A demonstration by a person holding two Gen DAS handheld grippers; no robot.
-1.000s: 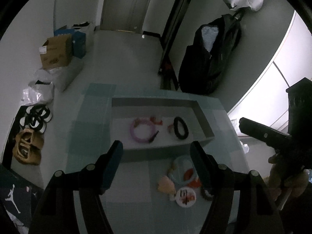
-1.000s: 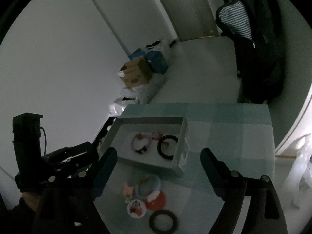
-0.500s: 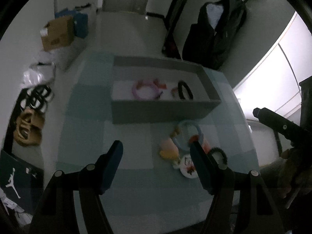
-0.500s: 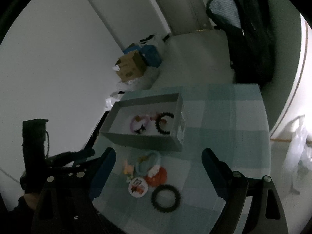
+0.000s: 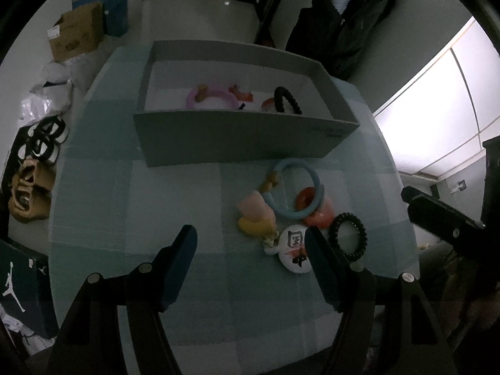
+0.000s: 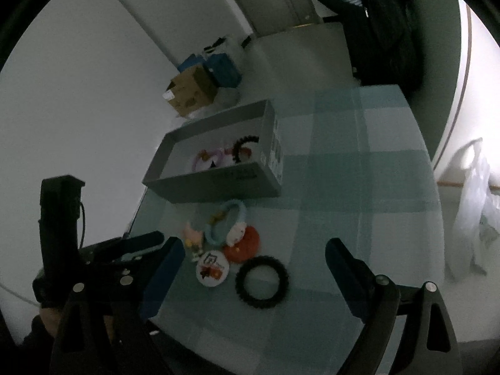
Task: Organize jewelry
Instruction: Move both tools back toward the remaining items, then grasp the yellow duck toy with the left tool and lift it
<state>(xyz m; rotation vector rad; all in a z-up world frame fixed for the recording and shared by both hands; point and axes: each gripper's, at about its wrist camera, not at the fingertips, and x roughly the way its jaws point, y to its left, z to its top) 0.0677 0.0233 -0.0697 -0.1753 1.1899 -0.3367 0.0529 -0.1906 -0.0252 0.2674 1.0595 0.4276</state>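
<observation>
A grey box [image 5: 243, 139] [image 6: 218, 184] stands on the checked table [image 5: 156, 206] and holds a pink ring [image 5: 212, 98] and a black coil tie [image 5: 287, 100]. In front of it lies a cluster: a light blue ring [image 5: 295, 190] [image 6: 226, 220], a red piece [image 5: 314, 206] [image 6: 243, 245], a pink and yellow charm [image 5: 256, 215], a white round badge [image 5: 295, 247] [image 6: 212, 267] and a black coil hair tie [image 5: 348, 236] [image 6: 262, 282]. My left gripper [image 5: 253, 250] is open just before the cluster. My right gripper [image 6: 251, 268] is open above the black tie.
On the floor to the left are a cardboard box [image 5: 78, 34] [image 6: 190, 92], blue boxes, plastic bags and sandals [image 5: 28, 187]. A black jacket [image 5: 347, 22] hangs behind the table. A white plastic bag [image 6: 472, 206] hangs off the table's right side.
Both grippers have dropped lower and closer to the table. The box and the cluster now look bigger and nearer. Both grippers stay open and empty.
</observation>
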